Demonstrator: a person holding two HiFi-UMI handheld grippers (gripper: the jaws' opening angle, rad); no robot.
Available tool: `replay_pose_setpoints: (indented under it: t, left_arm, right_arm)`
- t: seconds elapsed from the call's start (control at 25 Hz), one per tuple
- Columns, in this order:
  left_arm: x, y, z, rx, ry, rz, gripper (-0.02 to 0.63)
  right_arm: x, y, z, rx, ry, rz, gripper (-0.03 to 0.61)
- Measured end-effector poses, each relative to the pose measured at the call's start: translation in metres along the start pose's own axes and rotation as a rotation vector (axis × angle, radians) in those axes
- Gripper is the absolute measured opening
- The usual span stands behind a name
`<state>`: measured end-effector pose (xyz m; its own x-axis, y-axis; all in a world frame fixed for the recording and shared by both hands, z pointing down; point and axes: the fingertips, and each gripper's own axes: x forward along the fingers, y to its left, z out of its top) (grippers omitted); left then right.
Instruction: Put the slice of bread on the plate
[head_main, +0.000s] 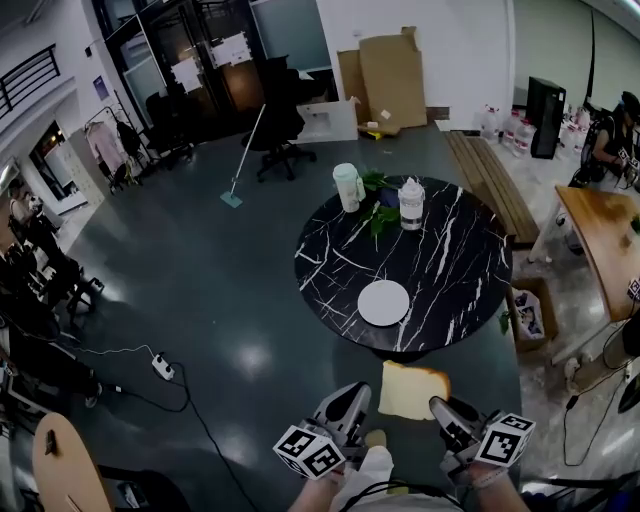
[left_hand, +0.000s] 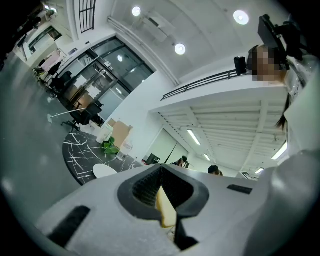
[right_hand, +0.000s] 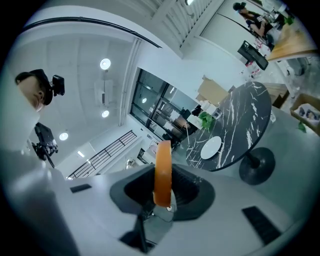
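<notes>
A slice of bread (head_main: 413, 390) hangs flat in the air just short of the near edge of the round black marble table (head_main: 450, 275). My left gripper (head_main: 368, 398) is shut on its left edge and my right gripper (head_main: 437, 405) is shut on its right edge. In the left gripper view the pale bread (left_hand: 165, 209) sits edge-on between the jaws of the left gripper (left_hand: 161, 200). The right gripper view shows the brown crust (right_hand: 162, 170) standing between the jaws of the right gripper (right_hand: 162, 192). The white plate (head_main: 383, 302) lies bare on the table's near side, just beyond the bread.
At the table's far side stand a white jug (head_main: 347, 187), a white bottle (head_main: 411, 203) and a green plant (head_main: 380, 212). A power strip (head_main: 162, 366) with its cable lies on the floor at left. A box (head_main: 530, 312) and a wooden table (head_main: 605, 225) are at right.
</notes>
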<state>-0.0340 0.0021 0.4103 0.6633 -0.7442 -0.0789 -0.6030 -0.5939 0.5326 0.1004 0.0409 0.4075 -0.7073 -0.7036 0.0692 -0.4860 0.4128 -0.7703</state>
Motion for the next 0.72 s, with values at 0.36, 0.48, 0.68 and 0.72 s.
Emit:
replay_pose_setpoints:
  t: [0.36, 0.48, 0.68, 0.72]
  left_arm:
    - [0.045, 0.049, 0.015, -0.029, 0.025, -0.005, 0.008]
    - [0.060, 0.062, 0.021, -0.045, 0.034, -0.012, 0.008]
    - [0.079, 0.084, 0.030, -0.050, 0.046, -0.034, 0.008]
    - [0.082, 0.088, 0.033, -0.053, 0.048, -0.034, 0.008]
  right_arm:
    - [0.052, -0.022, 0.029, 0.011, 0.007, -0.020, 0.087]
    - [0.066, -0.031, 0.037, 0.017, 0.000, -0.038, 0.087]
    - [0.090, -0.043, 0.047, 0.025, 0.000, -0.065, 0.087]
    - [0.095, -0.045, 0.049, 0.026, 0.002, -0.070, 0.087]
